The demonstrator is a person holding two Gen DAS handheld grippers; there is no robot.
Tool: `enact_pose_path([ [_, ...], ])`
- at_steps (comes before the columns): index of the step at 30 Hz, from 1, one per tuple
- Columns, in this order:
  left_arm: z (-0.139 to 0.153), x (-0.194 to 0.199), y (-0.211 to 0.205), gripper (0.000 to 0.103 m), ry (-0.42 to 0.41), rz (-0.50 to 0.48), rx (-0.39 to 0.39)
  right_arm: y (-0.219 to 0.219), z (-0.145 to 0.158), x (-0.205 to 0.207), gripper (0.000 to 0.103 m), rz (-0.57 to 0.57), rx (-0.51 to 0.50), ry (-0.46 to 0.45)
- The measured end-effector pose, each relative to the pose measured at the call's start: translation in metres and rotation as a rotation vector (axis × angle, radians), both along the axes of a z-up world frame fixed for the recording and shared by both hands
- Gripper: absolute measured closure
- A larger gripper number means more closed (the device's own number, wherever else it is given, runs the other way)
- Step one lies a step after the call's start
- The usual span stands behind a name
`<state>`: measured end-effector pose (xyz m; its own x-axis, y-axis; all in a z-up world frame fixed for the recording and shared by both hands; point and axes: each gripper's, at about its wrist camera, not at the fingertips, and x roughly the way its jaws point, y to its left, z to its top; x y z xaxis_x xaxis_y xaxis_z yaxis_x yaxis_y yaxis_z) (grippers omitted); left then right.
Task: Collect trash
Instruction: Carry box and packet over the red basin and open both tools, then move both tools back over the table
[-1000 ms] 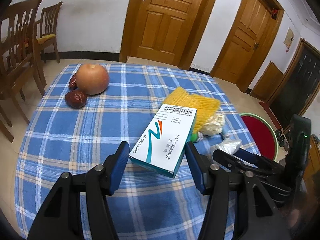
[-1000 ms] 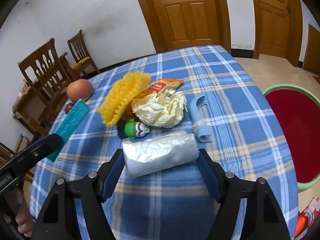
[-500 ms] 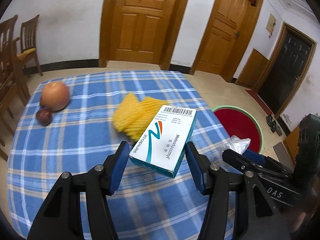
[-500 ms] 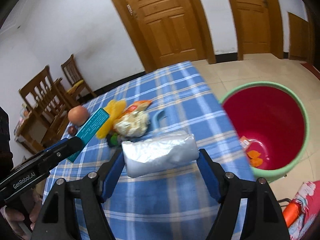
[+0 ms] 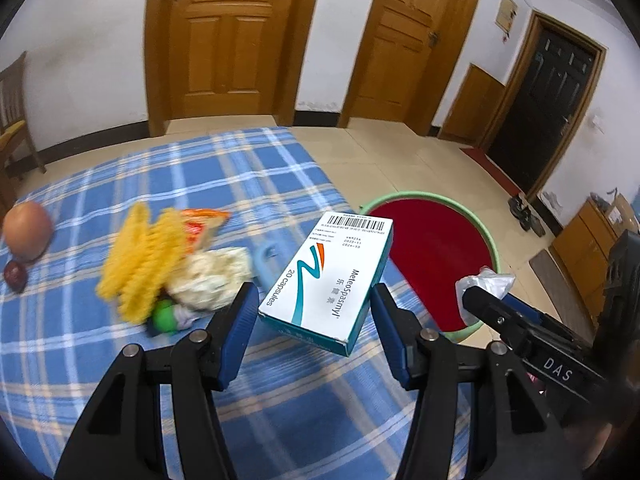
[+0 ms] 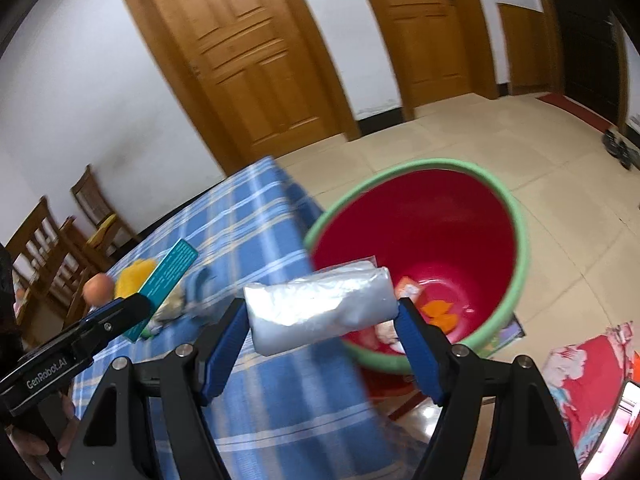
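My left gripper (image 5: 314, 312) is shut on a white and teal medicine box (image 5: 328, 276), held tilted above the right edge of the blue plaid table (image 5: 200, 172). My right gripper (image 6: 322, 324) is shut on a rolled clear plastic bag (image 6: 320, 304), which hangs over the near rim of the red bin with a green rim (image 6: 520, 240). The bin (image 5: 408, 196) stands on the floor beside the table and has a few scraps at its bottom. In the right wrist view the box (image 6: 168, 276) shows at the left.
On the table lie a yellow foam net (image 5: 140, 264), an orange snack wrapper (image 5: 200, 224), crumpled tissue (image 5: 212, 276), a pale blue piece (image 5: 266, 256) and a green toy (image 5: 168, 316). An apple (image 5: 26, 230) and a red date (image 5: 16, 276) sit far left. Wooden chairs (image 6: 52, 248) stand behind.
Both grippers have swung right, away from the table's middle and toward the bin, each still holding its load. The bin now fills much more of both views.
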<state>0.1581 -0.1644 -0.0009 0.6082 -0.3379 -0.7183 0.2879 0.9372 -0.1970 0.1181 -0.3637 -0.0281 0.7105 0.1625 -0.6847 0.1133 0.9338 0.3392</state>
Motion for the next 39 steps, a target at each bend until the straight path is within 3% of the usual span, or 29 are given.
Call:
enact_pose_path([
  [16,-0.018,0.052,-0.087,0.045,0.009,-0.123,0.042,-0.05,-0.034,0.016,0.026,-0.101,0.019,0.066],
  [20,-0.021,0.06,-0.096,0.045,0.019,-0.134,0.023,-0.055,-0.037,0.015,0.019,-0.112,0.022,0.071],
  [24,-0.02,0.062,-0.097,0.037,0.025,-0.131,0.014,-0.057,-0.037,0.013,0.018,-0.112,0.028,0.066],
  [39,-0.005,0.046,-0.064,0.034,-0.016,-0.079,0.028,-0.048,-0.023,0.004,0.017,-0.107,0.048,0.036],
])
